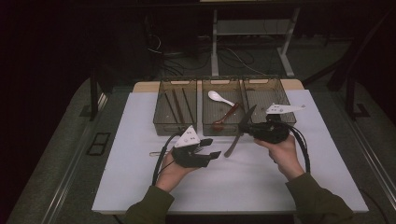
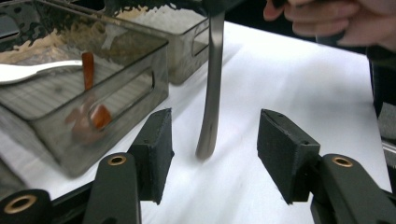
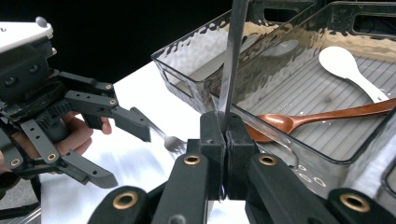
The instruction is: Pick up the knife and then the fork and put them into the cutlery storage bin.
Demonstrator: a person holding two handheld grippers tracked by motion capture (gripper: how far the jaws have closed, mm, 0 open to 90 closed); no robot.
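**Front clear, trays wall the back**

Bare table near the person: open passage. Three trays side by side block the far edge. Knife, held by right gripper, slants down before the middle tray, its handle end hanging in the gap between left gripper's parted jaws. Fork lies left.

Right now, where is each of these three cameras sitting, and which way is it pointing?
High view: above the person's side, looking forward and down on the white table and three trays; both forearms show.
Left gripper view: rides the left hand-held gripper, looking along its open jaws at the knife; the person's other hand shows.
Right gripper view: rides the right hand-held gripper, shut on the knife, facing the middle tray; the left hand shows.
Shared: both gripper views show the knife and the wooden spoon.
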